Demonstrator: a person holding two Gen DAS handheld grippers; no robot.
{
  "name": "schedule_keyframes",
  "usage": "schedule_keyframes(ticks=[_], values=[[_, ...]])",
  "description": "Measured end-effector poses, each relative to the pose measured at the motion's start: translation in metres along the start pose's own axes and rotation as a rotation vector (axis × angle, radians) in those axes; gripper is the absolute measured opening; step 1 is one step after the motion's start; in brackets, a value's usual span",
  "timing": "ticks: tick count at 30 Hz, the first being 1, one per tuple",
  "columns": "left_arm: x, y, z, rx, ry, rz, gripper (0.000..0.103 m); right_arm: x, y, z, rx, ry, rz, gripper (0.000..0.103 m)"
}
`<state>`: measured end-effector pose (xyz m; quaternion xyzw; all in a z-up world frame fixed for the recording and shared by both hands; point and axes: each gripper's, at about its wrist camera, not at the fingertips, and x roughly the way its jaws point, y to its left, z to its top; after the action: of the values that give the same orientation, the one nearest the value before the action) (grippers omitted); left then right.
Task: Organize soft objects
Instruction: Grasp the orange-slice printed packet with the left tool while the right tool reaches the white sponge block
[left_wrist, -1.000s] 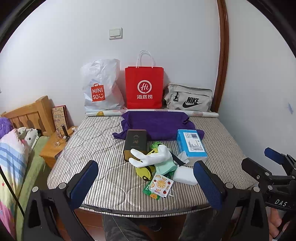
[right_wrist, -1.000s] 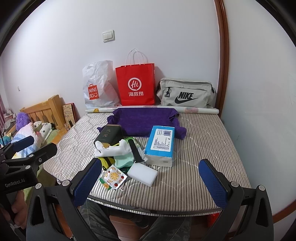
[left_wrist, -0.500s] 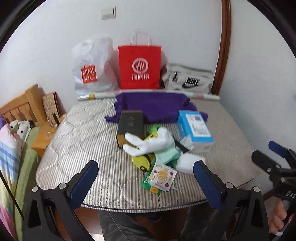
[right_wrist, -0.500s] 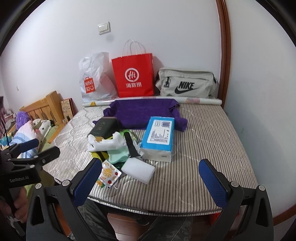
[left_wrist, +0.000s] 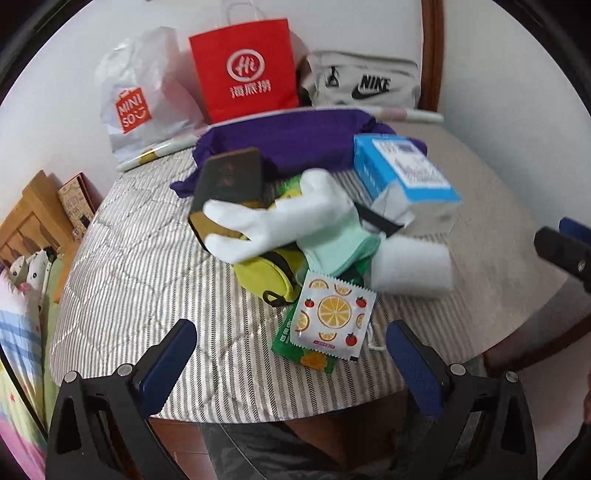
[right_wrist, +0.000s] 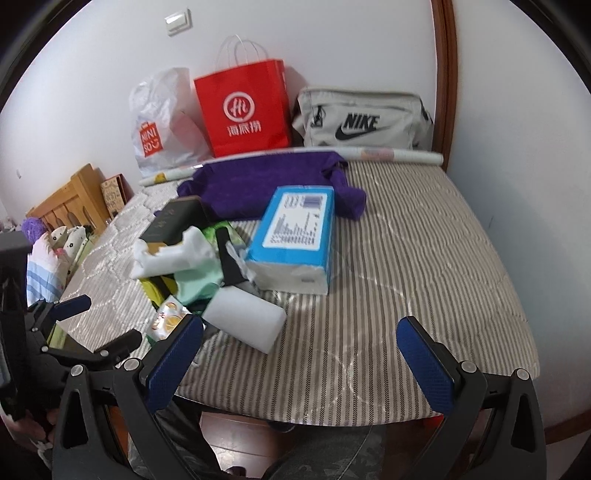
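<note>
A heap lies on the striped mattress (left_wrist: 122, 273): white socks (left_wrist: 280, 221), a mint green cloth (left_wrist: 340, 240), a yellow-green pouch (left_wrist: 266, 277), a white sponge block (left_wrist: 410, 269), fruit-print sachets (left_wrist: 328, 317), a dark box (left_wrist: 229, 181) and a blue tissue pack (left_wrist: 402, 173). A purple towel (left_wrist: 295, 136) lies behind. My left gripper (left_wrist: 291, 354) is open and empty, just before the sachets. My right gripper (right_wrist: 299, 350) is open and empty at the mattress's front edge, near the sponge block (right_wrist: 243, 317). The socks (right_wrist: 173, 254) and tissue pack (right_wrist: 295, 225) also show there.
Against the back wall stand a white Miniso bag (left_wrist: 140, 99), a red paper bag (left_wrist: 245, 70) and a grey Nike bag (left_wrist: 362, 81), with a paper roll (right_wrist: 399, 155) before them. A wooden headboard (right_wrist: 70, 195) and plush toys (right_wrist: 62, 240) are at left.
Both grippers have moved forward and down toward the heap, the left one more; the objects loom larger. Nothing was grasped.
</note>
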<state>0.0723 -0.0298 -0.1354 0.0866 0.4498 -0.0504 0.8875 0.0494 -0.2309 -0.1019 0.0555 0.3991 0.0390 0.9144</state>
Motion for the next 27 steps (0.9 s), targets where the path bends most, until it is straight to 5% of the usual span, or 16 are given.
schedule_keyframes(ticks=[15, 22, 23, 25, 27], values=[[0.058, -0.028, 0.001, 0.104, 0.068, 0.006, 0.1, 0.061, -0.022, -0.014, 0.054, 0.124, 0.005, 0.103], [0.076, -0.03, 0.0, 0.059, 0.086, -0.031, 0.1, 0.077, -0.029, -0.019, 0.055, 0.156, -0.007, 0.103], [0.077, -0.026, 0.0, 0.031, 0.094, -0.059, 0.095, 0.079, -0.03, -0.02, 0.057, 0.158, -0.01, 0.103], [0.074, -0.019, 0.0, -0.013, 0.088, -0.104, 0.07, 0.081, -0.03, -0.02, 0.056, 0.162, -0.01, 0.103], [0.069, -0.014, 0.001, -0.016, 0.088, -0.107, 0.062, 0.082, -0.03, -0.021, 0.052, 0.163, -0.013, 0.103]])
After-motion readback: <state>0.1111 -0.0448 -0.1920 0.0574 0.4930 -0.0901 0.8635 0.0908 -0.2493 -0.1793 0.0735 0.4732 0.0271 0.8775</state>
